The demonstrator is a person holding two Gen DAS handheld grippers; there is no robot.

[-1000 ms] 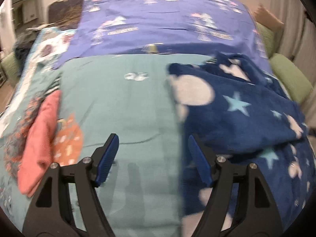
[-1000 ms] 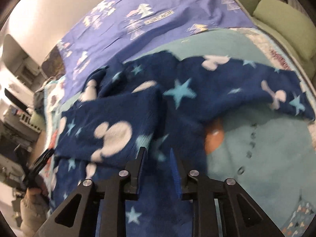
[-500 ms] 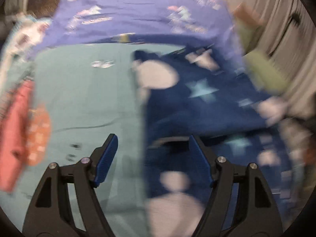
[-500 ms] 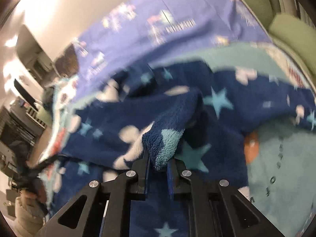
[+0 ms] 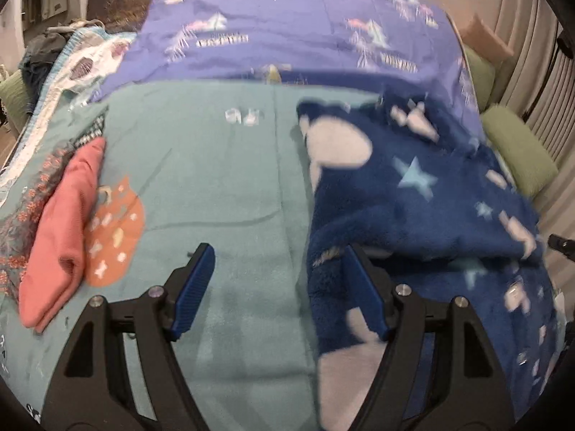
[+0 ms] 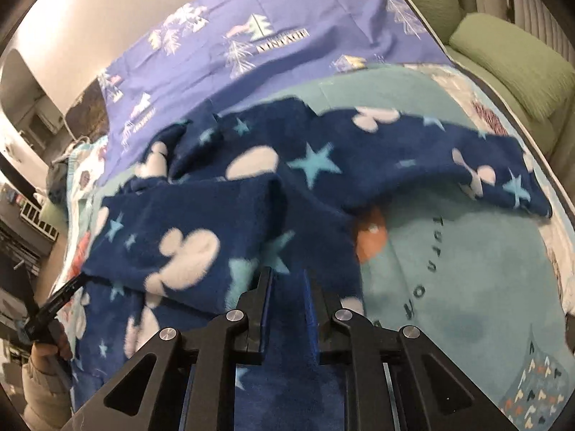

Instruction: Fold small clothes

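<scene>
A navy fleece garment (image 5: 413, 208) with stars and white mouse-head shapes lies crumpled on the teal blanket (image 5: 215, 179). My left gripper (image 5: 280, 280) hovers open at the garment's left edge; its right finger is over the fleece and its left finger over bare blanket. In the right wrist view the same fleece (image 6: 323, 165) spreads across the bed, one flap (image 6: 187, 237) folded over. My right gripper (image 6: 285, 287) sits low over the fleece. Its jaws are opening, with a narrow gap and no fold pinched between the pads. The left gripper (image 6: 57, 298) shows at the lower left, held by a hand (image 6: 50, 348).
A folded coral garment (image 5: 61, 233) lies at the blanket's left side. A purple sheet with tree prints (image 5: 287, 36) covers the far bed. Green cushions (image 5: 517, 158) (image 6: 510, 57) line the right edge by a curtain. Shelves and clutter stand far left.
Half a second ago my right gripper pinched a raised fold of fleece; now that fold is out of the jaws and lies flat. The left view swung right, then back left.
</scene>
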